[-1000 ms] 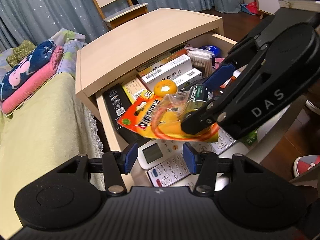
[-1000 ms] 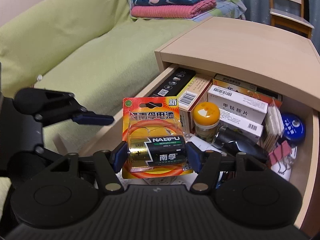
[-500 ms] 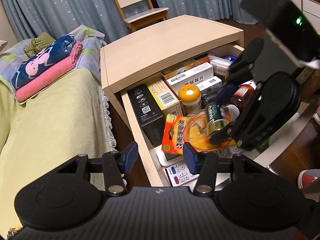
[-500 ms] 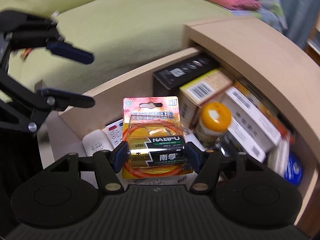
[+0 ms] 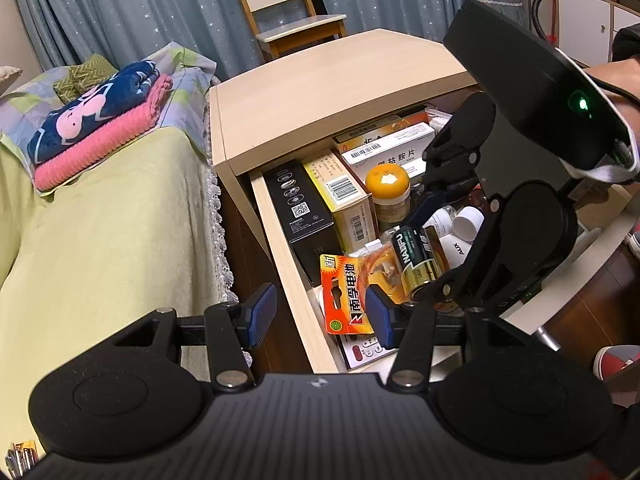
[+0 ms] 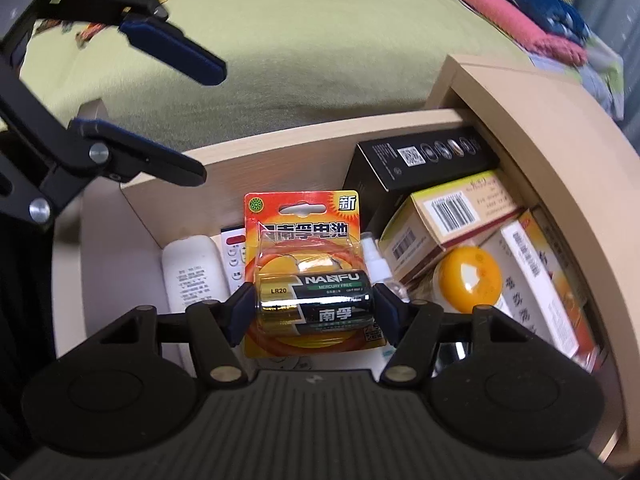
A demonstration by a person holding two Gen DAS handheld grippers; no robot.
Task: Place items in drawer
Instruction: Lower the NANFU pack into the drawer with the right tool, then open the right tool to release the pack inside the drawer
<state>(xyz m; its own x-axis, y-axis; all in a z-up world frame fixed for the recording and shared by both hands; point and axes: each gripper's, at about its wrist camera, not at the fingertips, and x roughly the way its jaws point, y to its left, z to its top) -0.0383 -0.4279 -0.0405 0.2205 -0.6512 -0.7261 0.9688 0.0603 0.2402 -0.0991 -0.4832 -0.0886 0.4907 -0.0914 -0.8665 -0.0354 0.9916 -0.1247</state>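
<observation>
**Commentator 1:** Bedroom setting on the left wrist view: starry curtains, a wooden chair (image 5: 296, 12), a green bedspread (image 5: 100, 216) with folded blankets (image 5: 100, 120), and a pale nightstand (image 5: 332, 92) with its drawer (image 5: 280, 248) pulled wide. The left gripper (image 5: 316, 314) hangs empty by the drawer's left wall, fingers apart. The right gripper (image 5: 424, 248) reaches into the front of the drawer, clamped on the battery pack (image 5: 372, 280).

**Commentator 2:** Busy drawer, too! A black box (image 5: 300, 208) runs along the left wall, a yellow box (image 5: 340, 196) just beside it, an orange-capped bottle (image 5: 387, 196) behind the pack, white medicine boxes (image 5: 388, 152) toward the back edge.

**Commentator 1:** Over to the right wrist view. The pads pinch the big battery's two ends, and the orange card stands up between them. The pack (image 6: 308, 276) sits low over the drawer's front left corner, above a white remote (image 6: 196, 276) and a small spray bottle (image 6: 378, 268). Whether it is touching them, I can't tell.

**Commentator 2:** So I read this as the placing step, almost at release. Next it wants a short drop onto the remotes, clear of that spray bottle, then the fingers spread and lift straight out so the card doesn't snag.

**Commentator 1:** The left gripper (image 6: 168, 108) waits off the drawer's left edge, open, well out of the way.
</observation>
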